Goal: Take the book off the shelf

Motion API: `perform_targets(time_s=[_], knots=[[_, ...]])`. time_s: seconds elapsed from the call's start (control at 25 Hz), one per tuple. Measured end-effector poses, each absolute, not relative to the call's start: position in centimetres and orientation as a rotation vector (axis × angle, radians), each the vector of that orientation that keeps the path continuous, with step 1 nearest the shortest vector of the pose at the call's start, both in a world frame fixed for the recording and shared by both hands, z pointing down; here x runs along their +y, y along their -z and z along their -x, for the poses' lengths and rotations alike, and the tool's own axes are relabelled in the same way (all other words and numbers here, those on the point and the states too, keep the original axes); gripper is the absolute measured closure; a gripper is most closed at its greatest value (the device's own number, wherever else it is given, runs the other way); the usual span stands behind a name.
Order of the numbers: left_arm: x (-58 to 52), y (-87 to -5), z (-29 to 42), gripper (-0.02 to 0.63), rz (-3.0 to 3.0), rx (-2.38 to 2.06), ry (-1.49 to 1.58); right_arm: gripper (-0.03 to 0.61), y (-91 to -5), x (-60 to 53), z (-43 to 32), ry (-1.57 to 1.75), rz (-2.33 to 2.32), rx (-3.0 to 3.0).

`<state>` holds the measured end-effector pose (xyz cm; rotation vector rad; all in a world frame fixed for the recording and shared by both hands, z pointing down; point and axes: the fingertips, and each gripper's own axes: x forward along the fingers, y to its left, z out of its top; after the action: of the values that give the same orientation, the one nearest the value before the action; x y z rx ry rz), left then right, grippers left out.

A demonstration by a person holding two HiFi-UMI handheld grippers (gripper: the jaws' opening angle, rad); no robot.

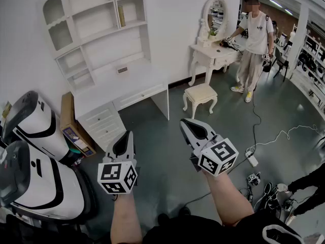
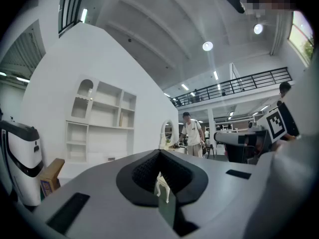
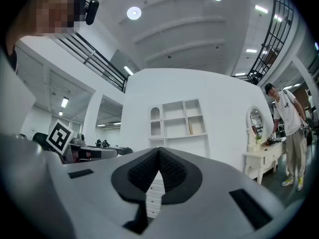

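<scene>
A thin yellowish book [image 1: 122,15] stands upright on the upper right shelf of the white shelf-and-desk unit [image 1: 109,44] against the far wall. It also shows as a small upright book [image 2: 121,118] in the left gripper view and as the same book [image 3: 190,128] in the right gripper view. My left gripper [image 1: 125,134] and right gripper [image 1: 186,122] hover side by side over the grey floor, well short of the desk. Both are shut with nothing between the jaws. The jaw tips of the left gripper [image 2: 160,152] and the right gripper [image 3: 159,151] point toward the shelf unit.
A person [image 1: 255,39] stands at a white dressing table [image 1: 213,55] with an oval mirror, and a stool [image 1: 200,93] sits in front of it. White rounded machines [image 1: 35,136] and a cardboard box [image 1: 71,123] crowd the left. Cables and a power strip [image 1: 252,160] lie at the right.
</scene>
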<state>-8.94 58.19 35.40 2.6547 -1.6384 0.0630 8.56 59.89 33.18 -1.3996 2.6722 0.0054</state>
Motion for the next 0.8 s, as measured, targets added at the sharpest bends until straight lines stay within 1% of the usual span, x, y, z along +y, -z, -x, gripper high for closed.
perform_targets(time_s=[0.48,0.8], knots=[[59.4,-34.3,5.0,0.604,-2.706,-1.652,-0.129,0.571,-31.4,61.3,-10.6,-0.07,1.369,2.65],[59.6,-33.9,0.4,0.604,-2.724,-1.618,-0.124,0.569,-30.7,62.2,-13.6,-0.09,1.337,2.678]])
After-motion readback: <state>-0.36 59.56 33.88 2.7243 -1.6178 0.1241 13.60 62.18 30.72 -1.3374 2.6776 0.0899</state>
